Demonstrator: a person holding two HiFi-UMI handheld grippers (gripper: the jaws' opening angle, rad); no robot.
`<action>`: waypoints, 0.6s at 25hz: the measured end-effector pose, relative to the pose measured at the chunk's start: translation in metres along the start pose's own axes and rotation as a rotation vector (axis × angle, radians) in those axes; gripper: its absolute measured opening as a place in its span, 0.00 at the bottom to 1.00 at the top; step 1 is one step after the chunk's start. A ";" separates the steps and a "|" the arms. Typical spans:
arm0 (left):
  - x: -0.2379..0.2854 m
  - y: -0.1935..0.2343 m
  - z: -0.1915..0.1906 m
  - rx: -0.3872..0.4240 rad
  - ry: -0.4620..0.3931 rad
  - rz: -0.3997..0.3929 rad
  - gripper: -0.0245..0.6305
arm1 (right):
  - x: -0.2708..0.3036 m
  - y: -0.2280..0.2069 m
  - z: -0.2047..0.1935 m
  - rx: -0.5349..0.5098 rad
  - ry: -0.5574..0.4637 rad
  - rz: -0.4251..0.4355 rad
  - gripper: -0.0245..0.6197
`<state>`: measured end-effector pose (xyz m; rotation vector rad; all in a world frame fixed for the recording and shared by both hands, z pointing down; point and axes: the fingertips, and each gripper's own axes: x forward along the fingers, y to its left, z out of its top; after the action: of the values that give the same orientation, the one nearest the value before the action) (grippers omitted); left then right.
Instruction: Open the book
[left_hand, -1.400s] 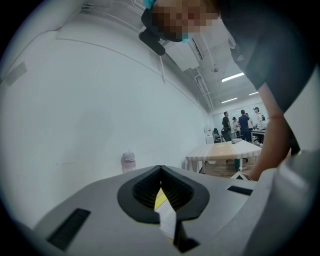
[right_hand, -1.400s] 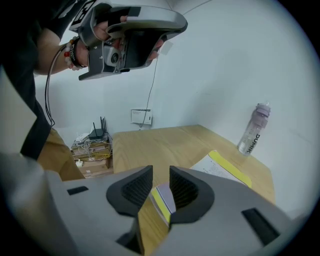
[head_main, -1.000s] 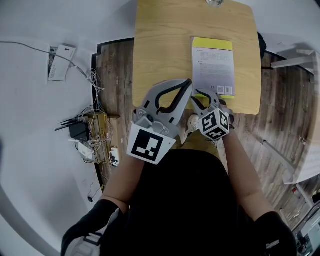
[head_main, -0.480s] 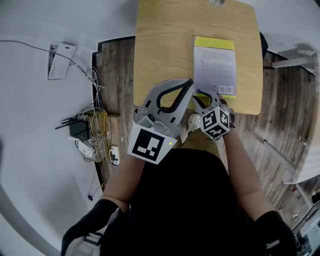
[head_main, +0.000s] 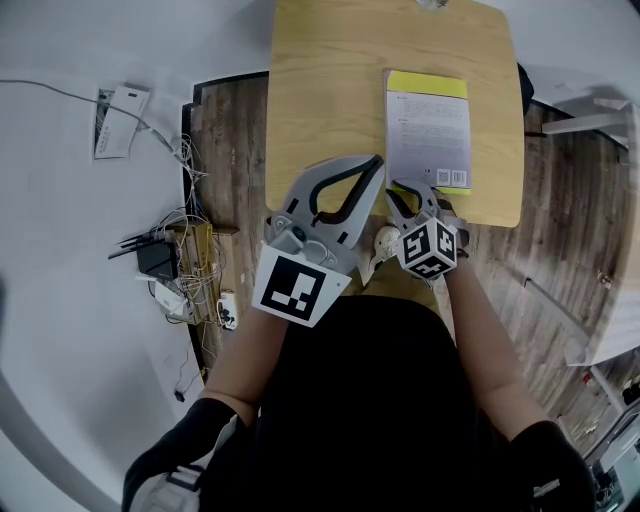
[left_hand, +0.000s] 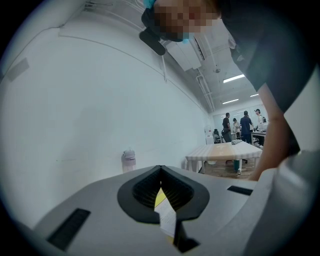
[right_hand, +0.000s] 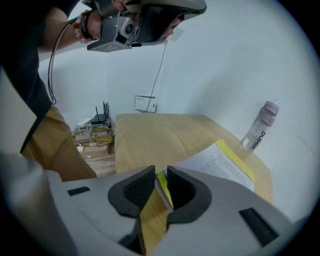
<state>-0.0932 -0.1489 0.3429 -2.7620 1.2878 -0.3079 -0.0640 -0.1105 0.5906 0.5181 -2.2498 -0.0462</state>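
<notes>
As left gripper (left_hand: 160, 168) rests, jaws together, right gripper (right_hand: 160, 170) jaws, just closing yet narrowly apart, straddle book (right_hand: 212, 162) corner; next, likely: pinch cover, lift.

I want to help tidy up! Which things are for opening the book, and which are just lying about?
For the job: white book with a yellow band; right gripper, its jaws just closing, the book's corner between them; light wooden table.
Just lying about: clear plastic bottle; black router with tangled cables.

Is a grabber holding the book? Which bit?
Not yet, it seems. On the right gripper the jaws have just been closing around the near corner of the book, with a gap showing. The left gripper is shut, empty.
</notes>
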 end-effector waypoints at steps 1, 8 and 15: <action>0.000 0.000 -0.001 -0.002 0.001 0.000 0.04 | -0.001 0.000 0.000 -0.005 0.000 -0.006 0.17; -0.002 -0.002 0.000 -0.003 -0.004 -0.003 0.04 | -0.008 -0.005 0.000 -0.013 -0.007 -0.058 0.17; -0.004 -0.001 0.000 -0.004 -0.007 0.000 0.04 | -0.011 -0.008 -0.009 -0.039 0.017 -0.109 0.17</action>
<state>-0.0949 -0.1456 0.3426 -2.7640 1.2878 -0.2961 -0.0484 -0.1131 0.5874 0.6177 -2.1980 -0.1399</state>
